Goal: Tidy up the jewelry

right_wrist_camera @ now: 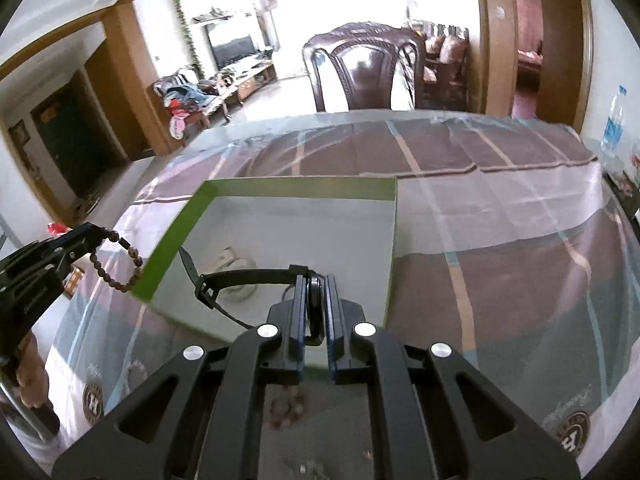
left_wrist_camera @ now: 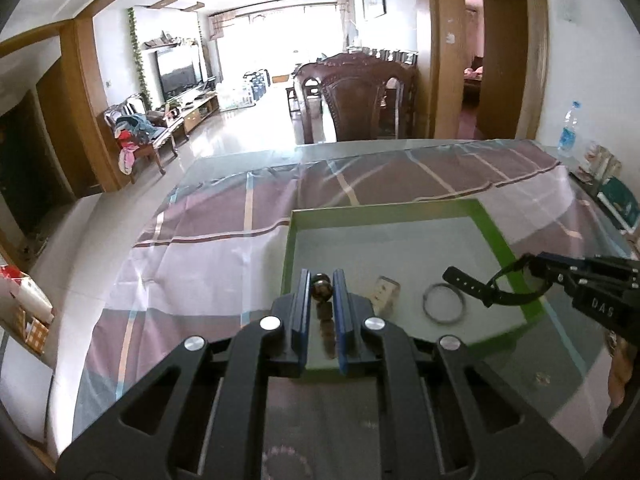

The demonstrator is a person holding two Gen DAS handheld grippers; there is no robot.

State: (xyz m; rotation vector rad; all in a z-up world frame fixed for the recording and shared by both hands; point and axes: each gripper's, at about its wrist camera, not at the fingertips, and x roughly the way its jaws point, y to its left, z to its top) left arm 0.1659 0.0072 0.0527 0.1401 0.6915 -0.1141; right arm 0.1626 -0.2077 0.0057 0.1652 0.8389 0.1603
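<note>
The left gripper (left_wrist_camera: 322,292) is closed on a bead bracelet (left_wrist_camera: 322,289): a round, dark brown bead sits pinched between its blue-edged fingers (left_wrist_camera: 305,300). In the right wrist view the bracelet (right_wrist_camera: 120,264) shows whole, a loop of small brown beads with one longer dark bead near the top, hanging below the left gripper's tip (right_wrist_camera: 98,236) in a sagging oval whose long axis runs roughly up and down. It hangs just outside the left wall of the tray, above the desk (right_wrist_camera: 500,280).

The right gripper (right_wrist_camera: 315,292) is closed on a watch (right_wrist_camera: 316,300), clamping its dark round case edge-on between the fingers. The black strap (right_wrist_camera: 248,278) runs out to the left from the case, nearly level, ending at a buckle, with a loose tail pointing up and away. In the left wrist view the same strap (left_wrist_camera: 476,286) shows a row of punched holes and reaches leftward from the right gripper (left_wrist_camera: 536,268), held above the tray floor.

The tray (left_wrist_camera: 486,220) is a shallow box with bright green walls and a pale grey floor, lying on the desk, which is covered by a plaid cloth under a clear sheet. On the tray floor lie a thin silver bangle (left_wrist_camera: 444,304), flat, and a small pale block (left_wrist_camera: 384,294) just left of it.
</note>
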